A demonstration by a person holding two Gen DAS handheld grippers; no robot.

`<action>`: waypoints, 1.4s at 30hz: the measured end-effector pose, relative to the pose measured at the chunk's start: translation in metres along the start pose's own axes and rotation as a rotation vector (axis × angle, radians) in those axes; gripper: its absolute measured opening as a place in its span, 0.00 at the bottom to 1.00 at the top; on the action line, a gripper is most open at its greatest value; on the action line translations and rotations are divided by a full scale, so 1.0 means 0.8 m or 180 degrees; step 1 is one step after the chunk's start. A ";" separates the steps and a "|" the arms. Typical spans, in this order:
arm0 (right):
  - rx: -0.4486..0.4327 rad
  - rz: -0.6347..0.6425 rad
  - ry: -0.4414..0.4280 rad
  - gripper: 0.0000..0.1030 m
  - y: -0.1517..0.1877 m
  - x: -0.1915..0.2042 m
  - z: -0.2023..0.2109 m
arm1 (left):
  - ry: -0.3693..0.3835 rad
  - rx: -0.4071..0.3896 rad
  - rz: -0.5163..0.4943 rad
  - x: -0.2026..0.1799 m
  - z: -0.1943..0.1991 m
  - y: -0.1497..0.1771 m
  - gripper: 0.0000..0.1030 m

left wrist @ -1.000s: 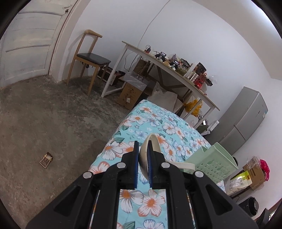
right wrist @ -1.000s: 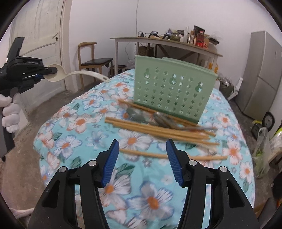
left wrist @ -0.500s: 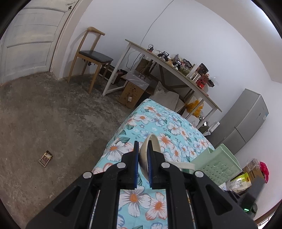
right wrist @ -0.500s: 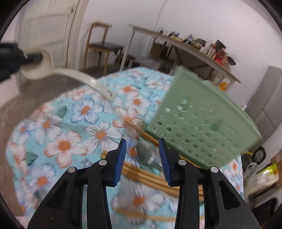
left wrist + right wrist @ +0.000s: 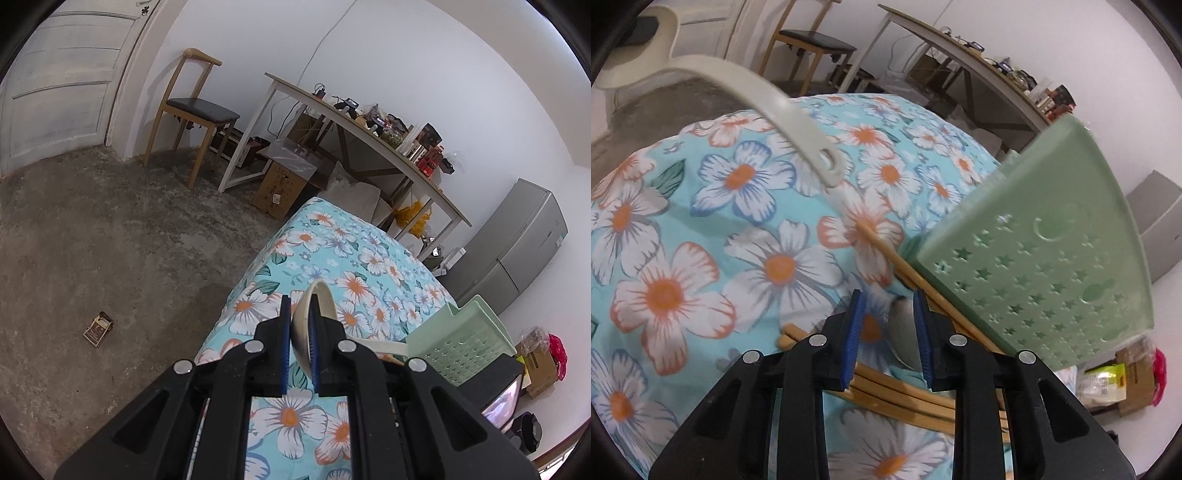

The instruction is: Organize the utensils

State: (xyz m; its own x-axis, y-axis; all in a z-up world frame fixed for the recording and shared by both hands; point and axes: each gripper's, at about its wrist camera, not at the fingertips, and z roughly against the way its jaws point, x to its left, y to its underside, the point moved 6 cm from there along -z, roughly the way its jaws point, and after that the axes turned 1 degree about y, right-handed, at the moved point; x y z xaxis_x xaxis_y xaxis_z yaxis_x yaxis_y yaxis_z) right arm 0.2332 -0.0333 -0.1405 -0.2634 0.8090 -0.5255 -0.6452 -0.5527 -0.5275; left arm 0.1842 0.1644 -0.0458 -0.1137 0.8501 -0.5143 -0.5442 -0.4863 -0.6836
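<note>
My left gripper [image 5: 298, 312] is shut on the bowl of a cream plastic spoon [image 5: 319, 299] and holds it above the floral tablecloth. The spoon's handle [image 5: 790, 110] reaches across the right wrist view toward the green perforated basket [image 5: 1052, 236]; the basket also shows in the left wrist view [image 5: 465, 339]. My right gripper [image 5: 886, 314] is open, low over a metal spoon [image 5: 905, 332] that lies on several wooden chopsticks [image 5: 905, 387] in front of the basket. The metal spoon's handle is hidden.
The floral-clothed table [image 5: 332, 251] drops off to a concrete floor [image 5: 110, 240] on the left. A wooden chair [image 5: 195, 107], a long cluttered desk [image 5: 369, 129] and a grey fridge [image 5: 517, 236] stand beyond. Bags and boxes [image 5: 1123, 376] sit right of the table.
My right gripper has moved forward and down to the metal spoon, its jaws narrowing. The cream spoon's handle has come nearer the basket. The left gripper stays shut on the spoon.
</note>
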 end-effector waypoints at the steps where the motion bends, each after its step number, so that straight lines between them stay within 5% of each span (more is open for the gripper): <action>1: 0.0023 -0.0018 0.0006 0.24 0.002 -0.003 -0.002 | -0.0001 0.0006 0.0007 0.001 -0.001 0.000 0.08; 6: 0.0085 -0.0052 -0.0018 0.23 0.002 -0.008 -0.011 | -0.0008 0.0024 0.0007 0.001 -0.005 0.002 0.08; 9: 0.0086 -0.0128 -0.0045 0.06 0.001 -0.012 -0.014 | -0.0002 0.0014 0.0013 0.000 -0.004 0.002 0.08; 19: -0.0285 -0.0432 -0.0168 0.03 -0.018 -0.042 0.027 | -0.0022 -0.0050 -0.0023 -0.002 0.007 -0.004 0.08; 35: -0.0932 -0.1479 -0.1382 0.02 -0.054 -0.126 0.128 | -0.0010 -0.0162 -0.0139 -0.022 0.037 -0.013 0.08; 42: -0.1105 -0.1707 -0.1707 0.02 -0.052 -0.142 0.152 | -0.0001 -0.0211 -0.0199 -0.032 0.050 -0.016 0.08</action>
State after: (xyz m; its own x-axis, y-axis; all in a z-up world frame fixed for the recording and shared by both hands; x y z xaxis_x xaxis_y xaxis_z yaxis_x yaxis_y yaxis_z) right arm 0.2023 -0.0780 0.0222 -0.3459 0.9170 0.1985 -0.5457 -0.0245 -0.8376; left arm 0.1607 0.1569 -0.0032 -0.0815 0.8793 -0.4693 -0.4939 -0.4446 -0.7472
